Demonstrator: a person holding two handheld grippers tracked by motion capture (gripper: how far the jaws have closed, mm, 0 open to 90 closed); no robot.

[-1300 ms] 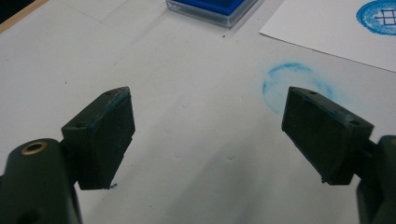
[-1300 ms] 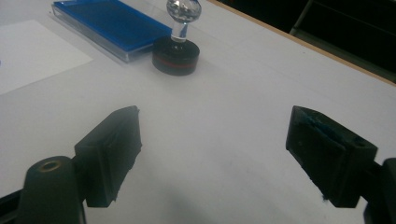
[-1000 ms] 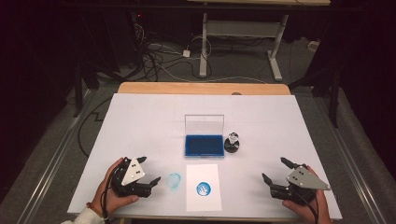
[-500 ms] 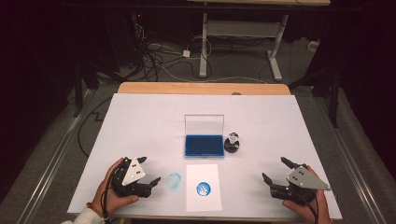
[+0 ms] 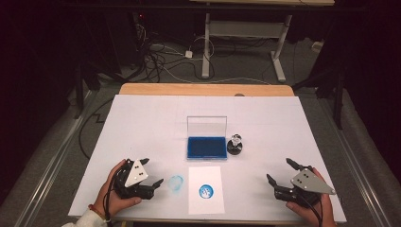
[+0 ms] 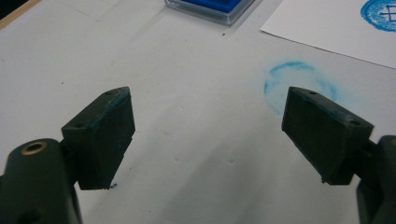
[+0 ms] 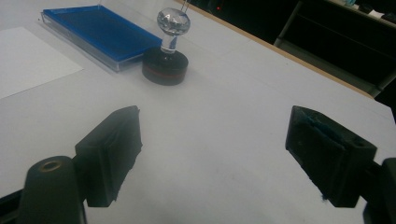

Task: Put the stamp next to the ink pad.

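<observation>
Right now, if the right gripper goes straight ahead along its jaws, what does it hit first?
Probably the stamp with the clear knob, a little left of the right gripper centreline. Bare table lies between them. The ink pad sits further left, likely missed. Depth is uncertain.

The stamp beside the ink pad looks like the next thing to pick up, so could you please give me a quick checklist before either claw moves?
1. Stamp upright beside the ink pad: ok.
2. Ink pad lid open: ok.
3. Right claw open, nothing held: ok.
4. Left claw open, nothing held: ok.
5. Paper unmarked: not ok, it carries a blue print.
6. Table free of ink: not ok, blue smudge left of the paper.
</observation>
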